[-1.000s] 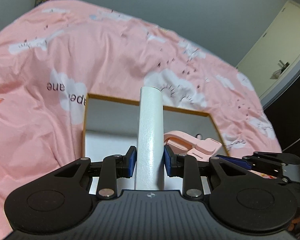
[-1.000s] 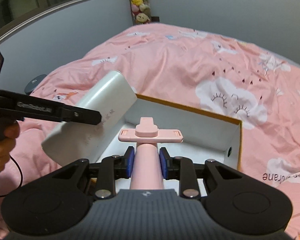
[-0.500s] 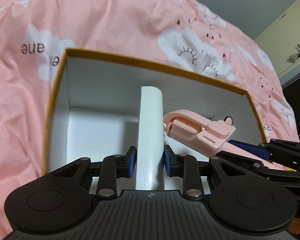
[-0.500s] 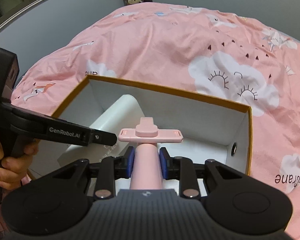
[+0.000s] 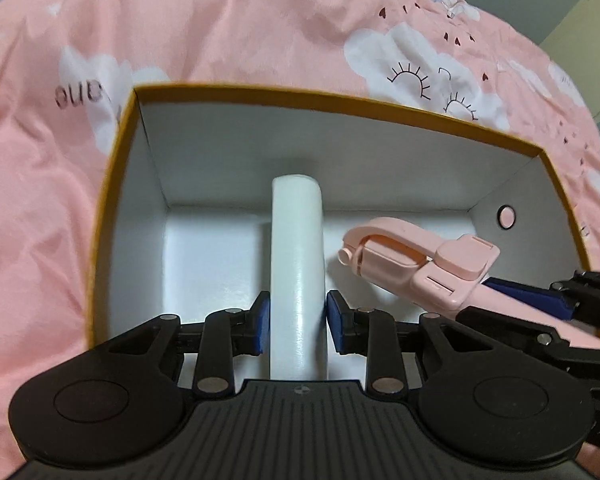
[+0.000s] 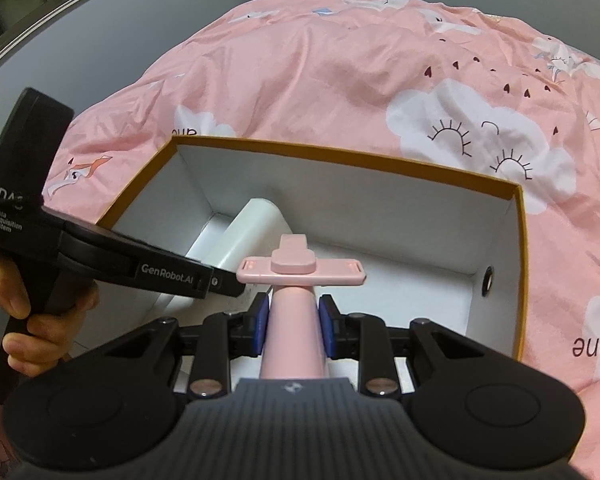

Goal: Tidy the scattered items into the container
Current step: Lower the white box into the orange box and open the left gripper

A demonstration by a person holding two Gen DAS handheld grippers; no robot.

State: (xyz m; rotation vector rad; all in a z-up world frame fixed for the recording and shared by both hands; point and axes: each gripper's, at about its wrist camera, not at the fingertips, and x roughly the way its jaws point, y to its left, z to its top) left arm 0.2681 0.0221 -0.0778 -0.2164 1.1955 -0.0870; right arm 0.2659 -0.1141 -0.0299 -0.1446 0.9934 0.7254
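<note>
Box (image 5: pixel 112 208) open-topped on bed (image 5: pixel 40 200). Left gripper (image 5: pixel 298 322) clamped on white cylinder (image 5: pixel 298 256), right gripper (image 6: pixel 294 320) on pink holder (image 6: pixel 296 268), both inside the walls; floor bare around.

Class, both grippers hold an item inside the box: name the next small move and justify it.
Probably open both grippers to release. The left gripper holds the white tube and the right gripper the pink holder, both already below the rim of the box, so only letting go seems left.
</note>
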